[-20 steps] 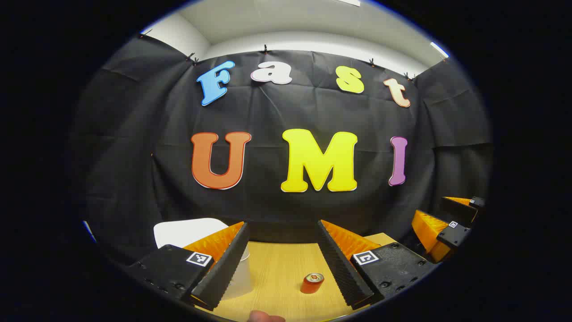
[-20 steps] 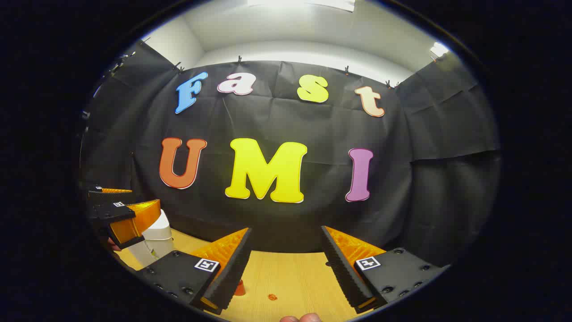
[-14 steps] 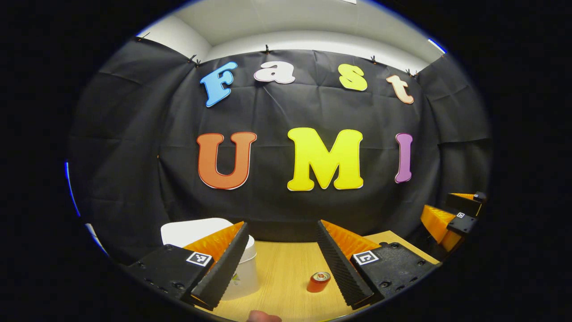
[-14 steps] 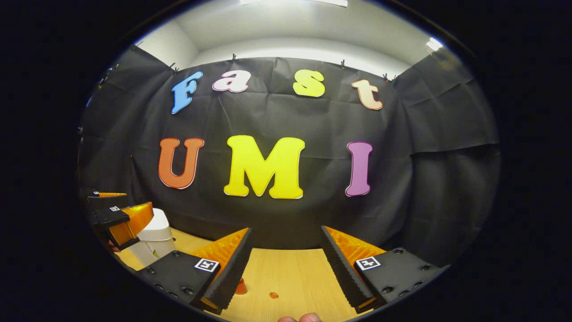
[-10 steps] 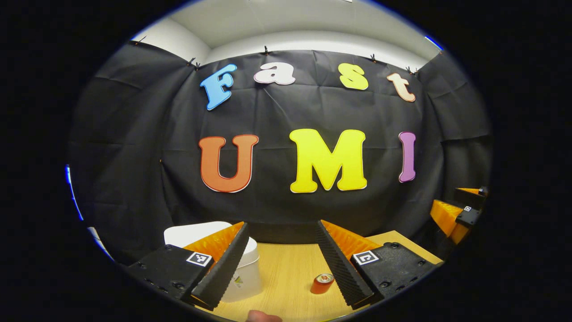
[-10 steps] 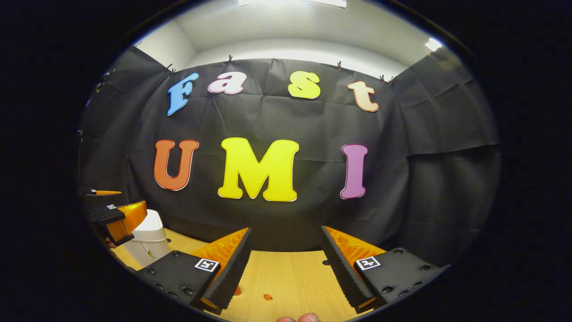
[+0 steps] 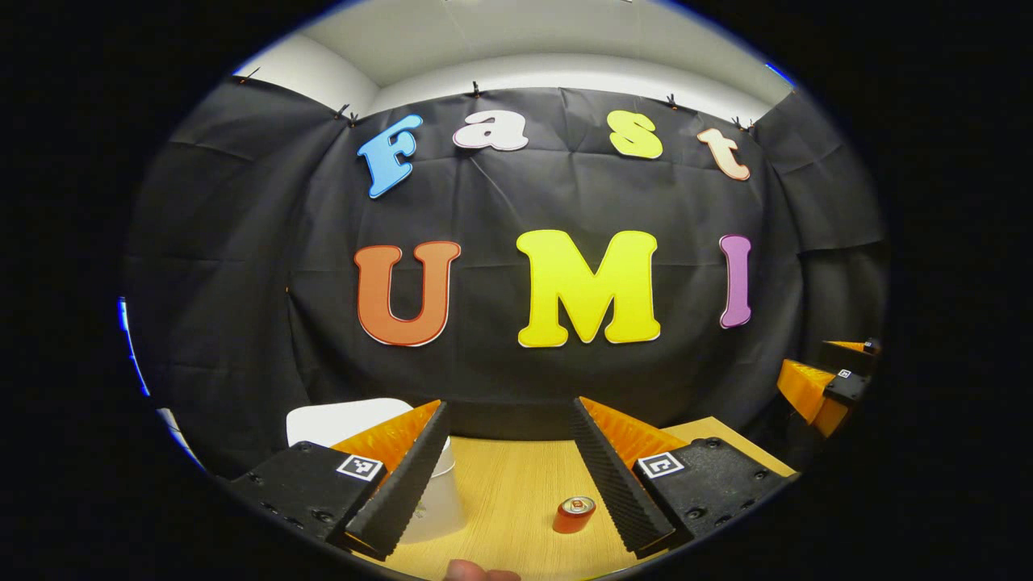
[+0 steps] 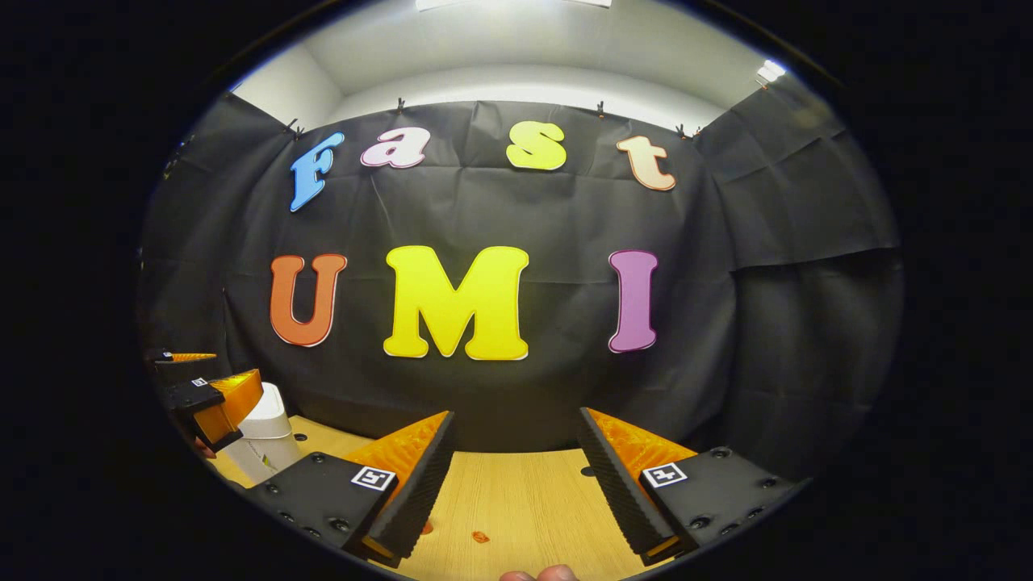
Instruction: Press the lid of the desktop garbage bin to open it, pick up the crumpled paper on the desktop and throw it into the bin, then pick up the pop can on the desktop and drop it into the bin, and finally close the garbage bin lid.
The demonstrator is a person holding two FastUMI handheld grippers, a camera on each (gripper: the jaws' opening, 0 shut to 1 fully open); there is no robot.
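Both grippers have drifted slightly; nothing is grasped yet.
Left gripper (image 7: 510, 456), jaws wide and empty, has the white bin (image 7: 432, 496) just left, upright pop can (image 7: 574, 515) ahead; right gripper (image 8: 514, 468) gapes empty, farther off.

On the pale wooden counter (image 7: 500, 492), the small orange pop can (image 7: 574, 514) stood upright, well right of the white plastic garbage bin (image 7: 432, 500). The black cloth wall (image 7: 500, 202) hung behind both.

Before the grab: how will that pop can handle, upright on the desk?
The pop can stands upright on smooth wood, so a sideways nudge could tip it and it would probably roll. It looks small and thin-walled: likely light, dentable. Its curved metal may slip.
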